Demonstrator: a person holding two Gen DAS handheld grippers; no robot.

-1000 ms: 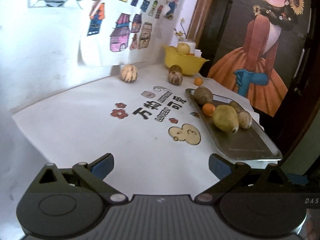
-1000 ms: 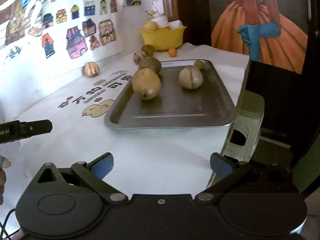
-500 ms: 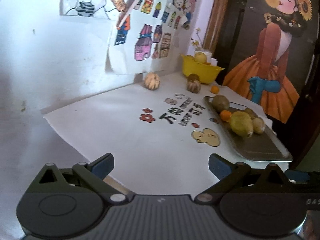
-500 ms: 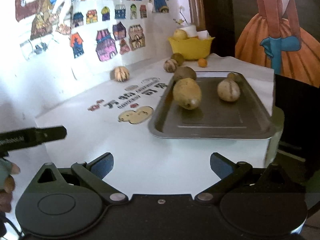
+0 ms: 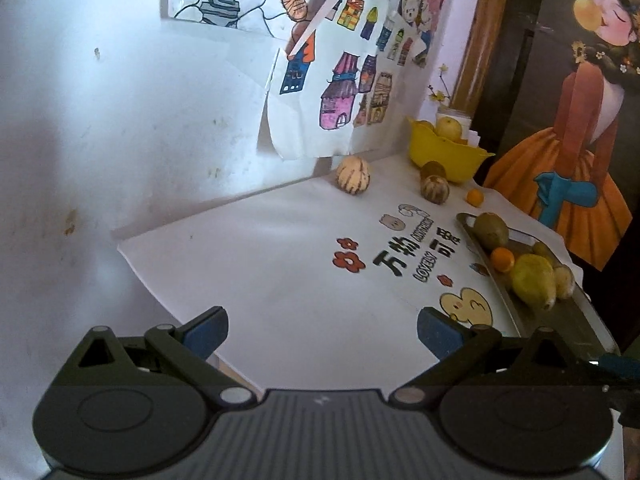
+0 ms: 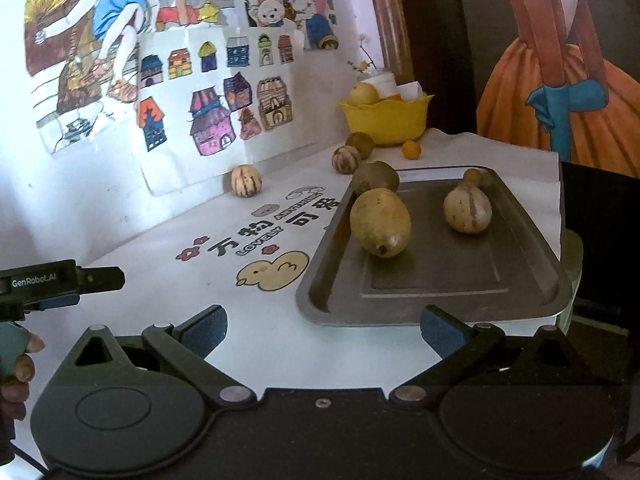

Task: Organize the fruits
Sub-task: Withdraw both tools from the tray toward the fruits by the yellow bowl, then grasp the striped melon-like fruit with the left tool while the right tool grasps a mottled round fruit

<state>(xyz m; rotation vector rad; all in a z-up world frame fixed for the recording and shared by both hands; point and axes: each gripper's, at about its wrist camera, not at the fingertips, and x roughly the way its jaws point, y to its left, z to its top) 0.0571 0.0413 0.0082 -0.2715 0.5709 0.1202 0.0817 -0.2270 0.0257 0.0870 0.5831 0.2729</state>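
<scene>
A grey metal tray [image 6: 432,300] lies on the white table at the right; on it rest a large yellow-green fruit [image 6: 380,222], a striped pale melon [image 6: 467,209], a brown fruit [image 6: 375,177] and a small one behind. In the left wrist view the same tray [image 5: 516,316] also carries a small orange [image 5: 502,259]. Loose on the table are a striped melon [image 5: 353,175], two round fruits [image 5: 435,189] and an orange [image 5: 475,197] near a yellow bowl [image 5: 444,156]. My left gripper [image 5: 322,332] and right gripper [image 6: 323,330] hang open and empty before the table.
Children's drawings [image 5: 332,92] hang on the white wall behind the table. A printed white sheet [image 5: 320,264] covers the tabletop. A dark door with a painted poster [image 5: 576,128] stands at the right. The left gripper's body [image 6: 60,282] and a hand show in the right wrist view.
Both grippers have drawn back from the table and lifted, so the tray and fruits look smaller and farther. No fruit has moved; both stay open.
</scene>
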